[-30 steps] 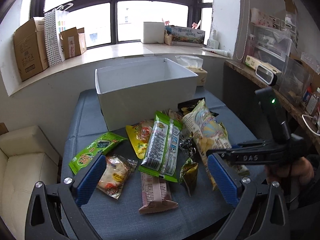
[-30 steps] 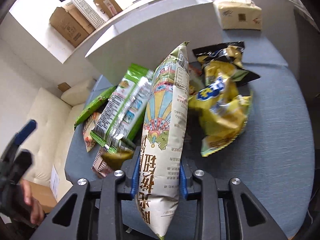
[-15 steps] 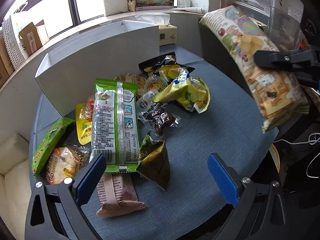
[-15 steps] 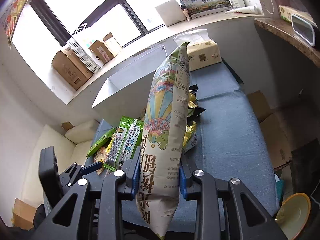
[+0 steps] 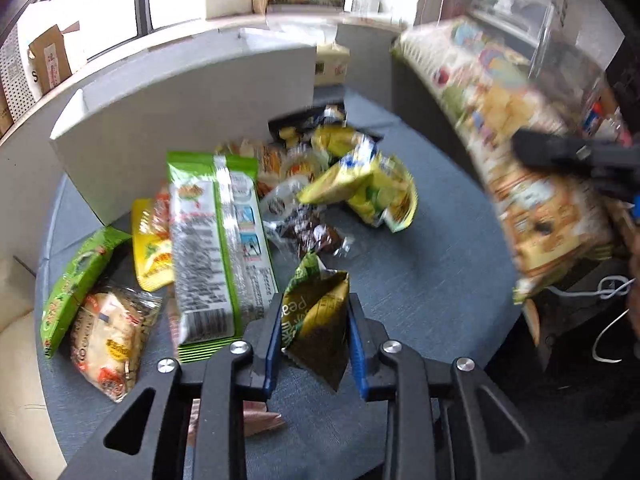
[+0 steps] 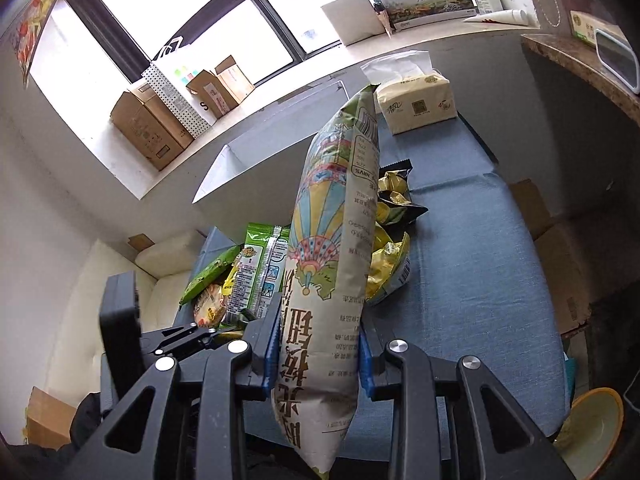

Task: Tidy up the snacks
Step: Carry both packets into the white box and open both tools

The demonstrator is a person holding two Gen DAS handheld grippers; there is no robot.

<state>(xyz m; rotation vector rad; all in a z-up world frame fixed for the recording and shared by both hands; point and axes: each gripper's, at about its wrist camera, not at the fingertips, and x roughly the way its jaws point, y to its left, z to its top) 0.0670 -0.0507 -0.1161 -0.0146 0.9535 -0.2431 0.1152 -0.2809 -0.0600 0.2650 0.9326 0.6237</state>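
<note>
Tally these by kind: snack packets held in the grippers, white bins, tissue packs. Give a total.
Held snack packets: 2, the pea packet and the tall chip bag
White bins: 1
Tissue packs: 1
Total: 4

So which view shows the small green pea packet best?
Left wrist: the small green pea packet sits front and centre, pinched in the left claw. In the right wrist view the big chip bag hides it.

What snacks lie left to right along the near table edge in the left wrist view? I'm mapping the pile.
Slim green packet → clear-wrapped cake → long green-and-white pack → olive pea pouch, clamped in the left hand-held gripper.
</note>
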